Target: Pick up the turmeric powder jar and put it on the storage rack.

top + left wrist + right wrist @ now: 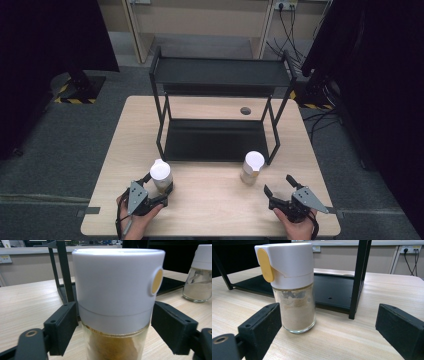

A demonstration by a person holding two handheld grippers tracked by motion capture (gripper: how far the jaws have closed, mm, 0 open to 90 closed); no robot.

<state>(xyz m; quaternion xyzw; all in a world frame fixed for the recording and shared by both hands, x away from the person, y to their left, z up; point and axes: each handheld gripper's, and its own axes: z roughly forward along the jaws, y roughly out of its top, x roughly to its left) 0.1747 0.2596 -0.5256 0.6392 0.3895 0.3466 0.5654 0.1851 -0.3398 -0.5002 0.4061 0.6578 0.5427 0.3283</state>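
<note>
Left gripper spread, jaws flanking upright left jar. Right gripper spread; right jar far-left of it, apart.

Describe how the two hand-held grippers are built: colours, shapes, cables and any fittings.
Both are black two-jaw tools. The left gripper and the right gripper each carry a grey three-cornered plate on top. A dark cable trails from the left one toward the table edge. Up close, the jaws end in flat, blocky black pads with small screw holes, hinged on arms with brass-coloured pivot bushings. No sleeves are visible.
</note>
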